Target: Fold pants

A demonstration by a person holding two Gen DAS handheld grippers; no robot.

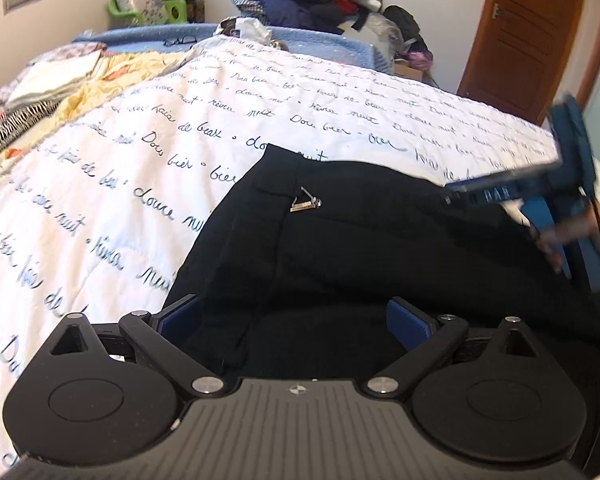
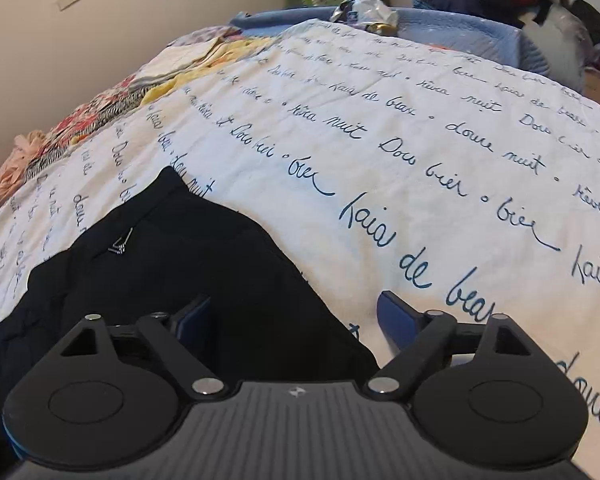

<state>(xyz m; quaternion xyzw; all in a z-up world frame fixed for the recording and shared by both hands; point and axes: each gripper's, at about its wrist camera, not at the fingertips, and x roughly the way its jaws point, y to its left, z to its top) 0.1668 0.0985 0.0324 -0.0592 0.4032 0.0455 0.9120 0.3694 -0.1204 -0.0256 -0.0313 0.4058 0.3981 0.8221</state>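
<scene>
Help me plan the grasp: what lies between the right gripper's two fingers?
In the right wrist view, the right gripper straddles the edge of the black pants and bare white quilt; nothing else.

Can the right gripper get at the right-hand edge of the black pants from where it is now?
Probably yes. The right gripper is open, and the edge of the black pants runs between its fingers on the white bedspread. Nothing lies on that edge or blocks it. Whether the pads touch cloth I cannot tell.

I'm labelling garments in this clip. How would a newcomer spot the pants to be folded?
Find the bed's white quilt covered in blue handwriting. On its near side lie the black pants, the only dark garment on it, marked by a small silver triangular charm.
</scene>
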